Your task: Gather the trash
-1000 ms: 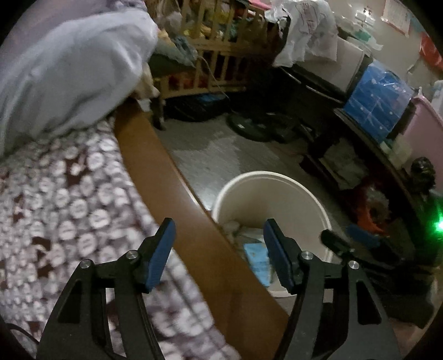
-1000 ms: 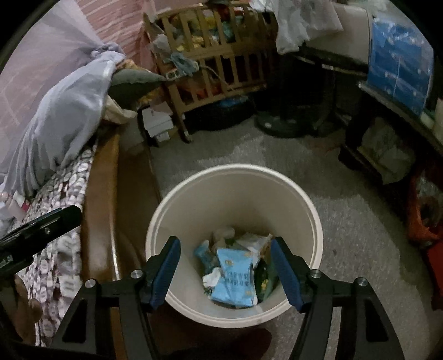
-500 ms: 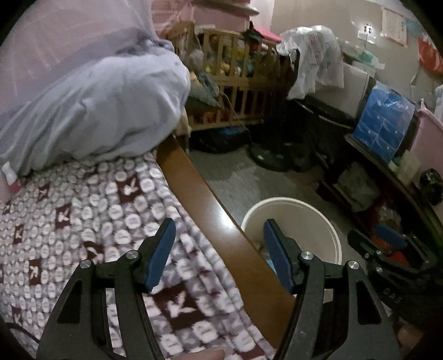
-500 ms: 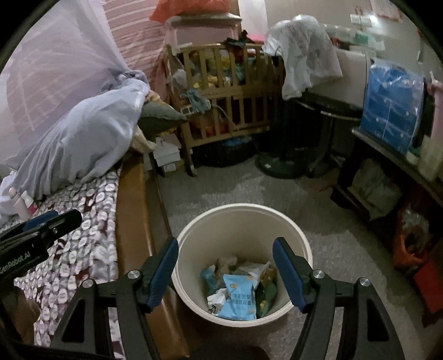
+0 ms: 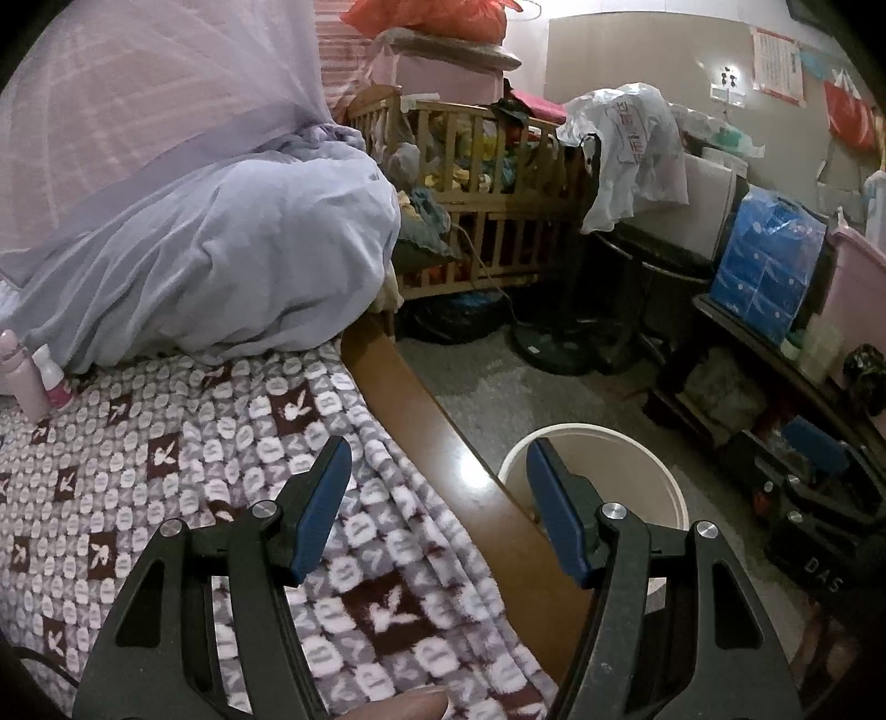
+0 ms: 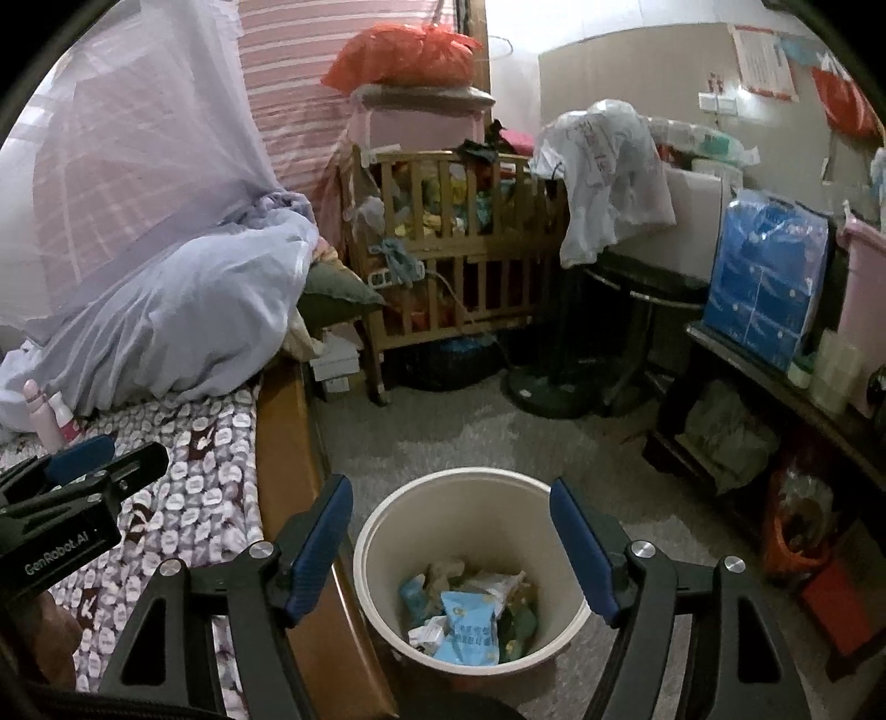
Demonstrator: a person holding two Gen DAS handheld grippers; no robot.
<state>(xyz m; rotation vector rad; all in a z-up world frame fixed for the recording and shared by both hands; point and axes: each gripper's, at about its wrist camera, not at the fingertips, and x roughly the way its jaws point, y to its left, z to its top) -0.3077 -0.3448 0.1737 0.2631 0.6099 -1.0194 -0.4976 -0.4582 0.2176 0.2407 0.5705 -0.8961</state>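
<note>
Cluttered home bedroom, bed with brown-and-white patterned blanket [image 5: 183,476] and lilac mosquito net [image 5: 138,127], slatted wooden baby cot [image 6: 459,249] piled with clothes, grey speckled floor [image 6: 443,437], low dark shelf [image 6: 775,387]

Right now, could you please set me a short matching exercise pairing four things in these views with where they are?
Things:
1. blue snack packet
2. pink bottle
3. orange-red bag
4. white plastic bag

Places:
A. on the patterned blanket
B. inside the white bin
C. draped beside the wooden crib
D. atop the pink cabinet

Pairs: 1-B, 2-A, 3-D, 4-C
</note>
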